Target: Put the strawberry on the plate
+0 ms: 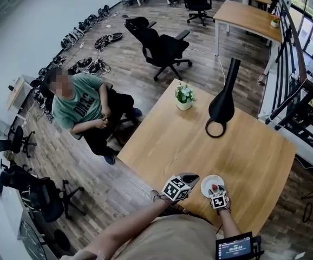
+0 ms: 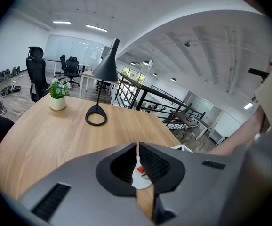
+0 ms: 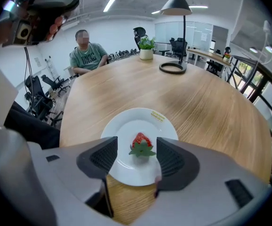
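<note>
Your right hand-held gripper (image 3: 137,150) has jaws apart, the strawberry (image 3: 141,144) lying free between them on the plate (image 3: 126,125). Withdraw crookedly and a jaw could knock it onto the surface (image 3: 211,107) beyond. Left hand-held gripper (image 2: 138,161): closed, empty

- Small red strawberry with green leafy cap (image 3: 141,143), between jaws of grey plastic right gripper (image 3: 137,150); pads black, ribbed.
- Round white plate (image 3: 122,126) under strawberry; small yellow label on rim farthest from gripper.
- Pale wooden table (image 3: 211,107): warm tan, fine straight grain.
- Grey plastic left gripper (image 2: 138,160): same black ribbed pads.
- Marker cubes (image 1: 175,189) on grippers: black-and-white squares.
- Beyond grippers: matte black cone-shaded lamp (image 1: 222,104); white pot of green plant with white blossoms (image 1: 184,97); seated person's green T-shirt with dark print (image 1: 83,104).
</note>
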Motion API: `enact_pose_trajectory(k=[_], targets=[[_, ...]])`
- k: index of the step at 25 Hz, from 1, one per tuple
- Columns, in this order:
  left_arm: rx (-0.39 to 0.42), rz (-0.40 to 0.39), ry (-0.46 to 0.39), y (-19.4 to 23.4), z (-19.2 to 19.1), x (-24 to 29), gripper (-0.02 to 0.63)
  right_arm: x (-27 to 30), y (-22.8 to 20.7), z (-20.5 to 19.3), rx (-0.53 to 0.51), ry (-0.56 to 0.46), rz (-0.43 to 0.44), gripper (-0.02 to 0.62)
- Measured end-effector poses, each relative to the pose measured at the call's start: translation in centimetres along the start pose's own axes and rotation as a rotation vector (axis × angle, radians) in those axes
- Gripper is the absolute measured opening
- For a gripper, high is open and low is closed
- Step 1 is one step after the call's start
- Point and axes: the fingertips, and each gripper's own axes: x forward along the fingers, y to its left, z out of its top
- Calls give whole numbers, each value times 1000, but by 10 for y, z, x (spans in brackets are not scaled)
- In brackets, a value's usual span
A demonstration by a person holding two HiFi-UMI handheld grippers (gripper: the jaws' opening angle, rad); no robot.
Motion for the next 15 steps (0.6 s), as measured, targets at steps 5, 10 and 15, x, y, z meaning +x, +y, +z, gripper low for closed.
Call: enact_pose_trajectory(k=[5,10,15], targets=[[-18,2,-24,4,6,-6,6,-33,-9,29,-4,-130,-44,253],[-47,0,-78,8,19,-13,6,-82,-28,68,-30,-283,-139,253],[-92,-13,-141,12,35,-28,6,-132,-46,109,-19,-476,-243,252]])
